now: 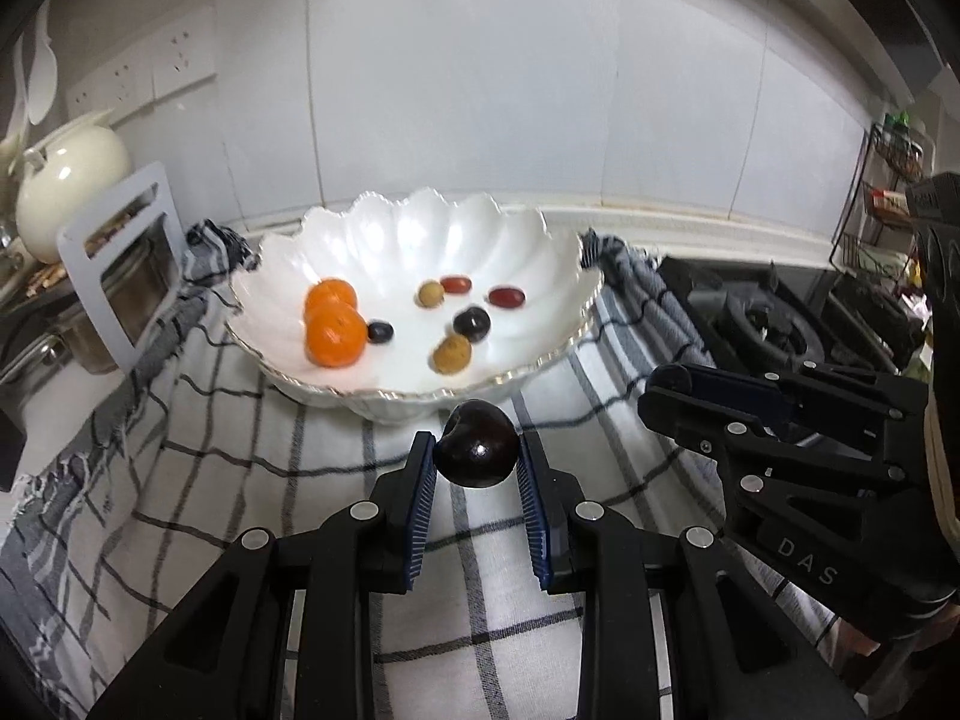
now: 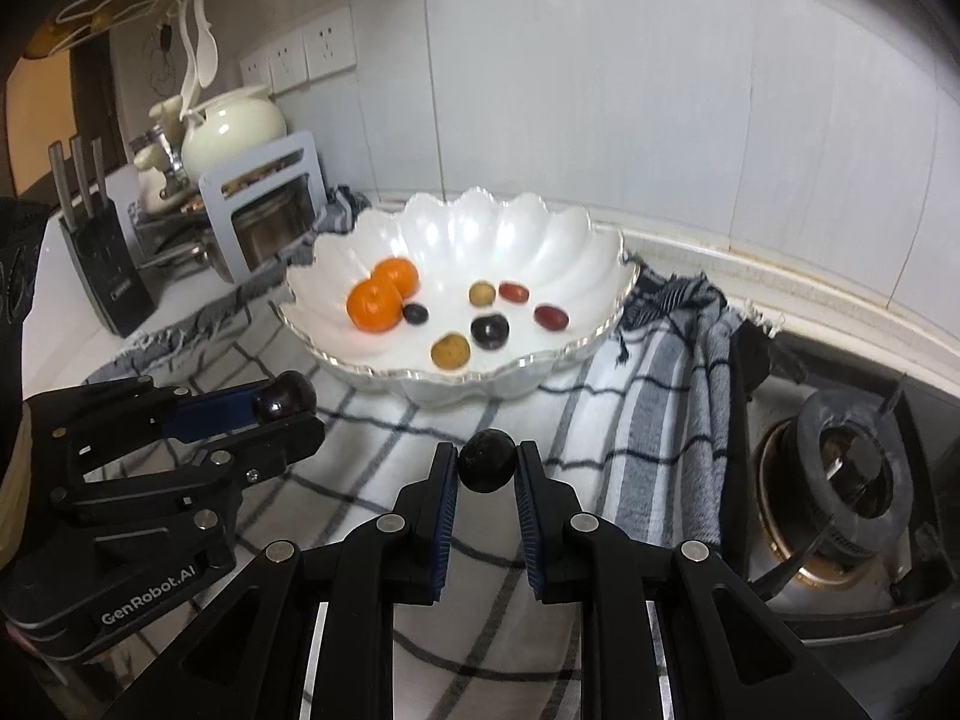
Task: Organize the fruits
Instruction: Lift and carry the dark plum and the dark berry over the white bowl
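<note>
A white scalloped bowl [image 1: 414, 228] [image 2: 540, 228] sits on a checked cloth and holds two mandarins [image 1: 335, 333] [image 2: 374, 304], several dark and red grapes and two tan longans. My left gripper [image 1: 477, 450] [image 2: 288, 405] is shut on a glossy dark cherry [image 1: 476, 444] [image 2: 283, 396], held above the cloth just in front of the bowl's near rim. My right gripper [image 2: 487, 462] [image 1: 669, 387] is shut on a matte dark grape [image 2: 487, 459], also short of the bowl, to the right of the left gripper.
The checked cloth [image 1: 240, 480] [image 2: 630, 372] covers the counter. A gas hob [image 2: 840, 468] [image 1: 780, 324] lies to the right. On the left stand a cream pot [image 2: 231, 126] [image 1: 66, 180], a glass jar in a grey holder [image 1: 120, 276] and a knife block [image 2: 102, 258]. A tiled wall rises behind.
</note>
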`<state>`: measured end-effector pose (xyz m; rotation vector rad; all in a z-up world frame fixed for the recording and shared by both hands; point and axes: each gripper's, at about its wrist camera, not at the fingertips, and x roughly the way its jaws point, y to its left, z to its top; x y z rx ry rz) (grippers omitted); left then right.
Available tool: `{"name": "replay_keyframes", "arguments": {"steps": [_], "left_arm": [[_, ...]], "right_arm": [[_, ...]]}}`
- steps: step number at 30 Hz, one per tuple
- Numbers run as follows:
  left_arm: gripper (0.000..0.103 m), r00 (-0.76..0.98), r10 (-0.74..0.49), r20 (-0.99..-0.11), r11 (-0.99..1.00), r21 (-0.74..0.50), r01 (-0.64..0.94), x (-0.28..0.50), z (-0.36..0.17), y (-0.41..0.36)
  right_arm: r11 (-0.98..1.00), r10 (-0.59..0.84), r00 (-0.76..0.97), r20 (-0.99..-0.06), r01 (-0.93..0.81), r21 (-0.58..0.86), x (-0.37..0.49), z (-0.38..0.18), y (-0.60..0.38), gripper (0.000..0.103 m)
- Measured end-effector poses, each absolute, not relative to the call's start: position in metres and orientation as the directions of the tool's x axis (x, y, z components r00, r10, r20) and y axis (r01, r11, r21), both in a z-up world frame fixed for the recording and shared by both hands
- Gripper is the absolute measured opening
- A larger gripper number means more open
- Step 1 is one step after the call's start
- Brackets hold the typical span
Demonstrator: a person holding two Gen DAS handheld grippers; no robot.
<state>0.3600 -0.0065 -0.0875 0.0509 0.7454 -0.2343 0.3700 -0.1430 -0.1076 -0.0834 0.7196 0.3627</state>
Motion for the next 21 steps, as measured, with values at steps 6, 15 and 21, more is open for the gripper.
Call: {"name": "replay_keyframes", "arguments": {"steps": [6,15,21], "left_arm": [[0.028,0.755,-0.175,-0.632,0.979,-0.028,0.203,0.357,-0.066,0.000],[0.028,0.807,-0.156,-0.569,0.983,-0.013,0.180,0.356,-0.038,0.009],[0.028,0.830,-0.146,-0.539,0.986,-0.010,0.167,0.365,-0.024,0.012]], "right_arm": [[0.937,0.297,0.738,-0.606,-0.348,0.035,0.368,-0.086,-0.143,0.021],[0.942,0.292,0.786,-0.545,-0.334,0.023,0.370,-0.060,-0.141,0.021],[0.944,0.299,0.798,-0.523,-0.329,0.037,0.381,-0.049,-0.140,0.021]]}}
